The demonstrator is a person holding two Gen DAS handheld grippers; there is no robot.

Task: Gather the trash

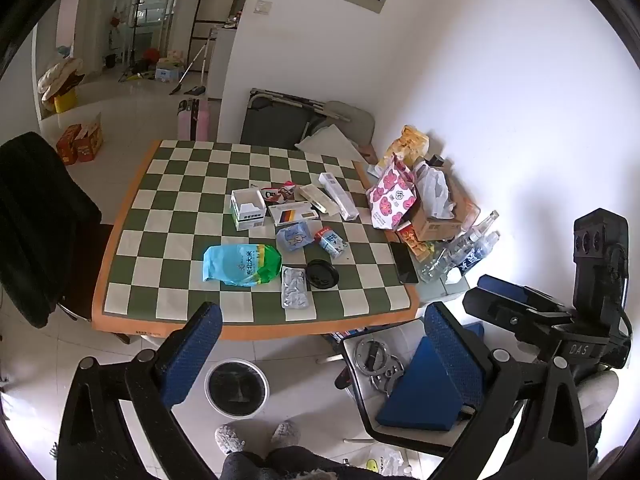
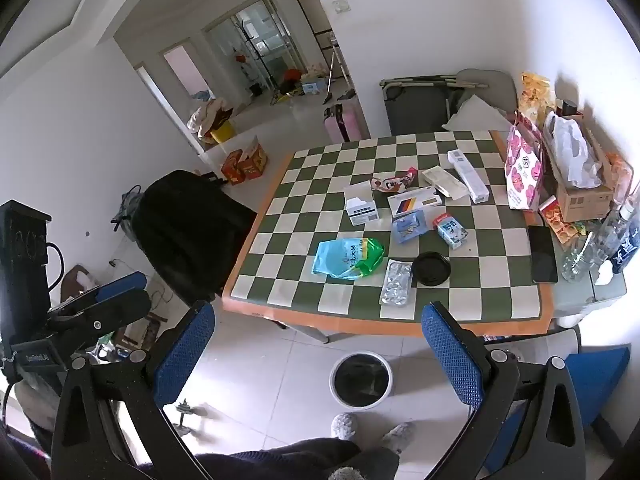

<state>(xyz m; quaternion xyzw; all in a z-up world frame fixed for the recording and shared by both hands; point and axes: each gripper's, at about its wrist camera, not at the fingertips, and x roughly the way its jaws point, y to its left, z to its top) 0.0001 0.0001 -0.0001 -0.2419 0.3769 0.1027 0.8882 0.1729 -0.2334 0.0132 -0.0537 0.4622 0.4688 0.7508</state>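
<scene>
Trash lies on the checkered table (image 1: pixel 180 200): a blue-green rice bag (image 1: pixel 240 264), a silver blister pack (image 1: pixel 295 292), a black lid (image 1: pixel 322 274), a small milk carton (image 1: pixel 331 242), a blue tissue pack (image 1: pixel 294 237) and several cartons (image 1: pixel 248 208). On the floor before the table stands a white-rimmed waste bin (image 1: pixel 237 361) with a dark liner. My left gripper (image 1: pixel 320 316) hovers open above the table's near edge and the bin, holding nothing. My right gripper (image 2: pixel 318 312) is open and empty too, above the near edge, with the rice bag (image 2: pixel 348 258) and bin (image 2: pixel 361 355) ahead.
A chair draped in black (image 1: pixel 36 220) stands left of the table. By the right wall are a pink flowered bag (image 1: pixel 392 196), a cardboard box (image 1: pixel 436 224), bottles (image 1: pixel 464 252) and a phone (image 1: pixel 406 262). A blue-seated chair (image 1: pixel 424 392) stands right of the bin. A person's slippered feet (image 1: pixel 256 436) are below.
</scene>
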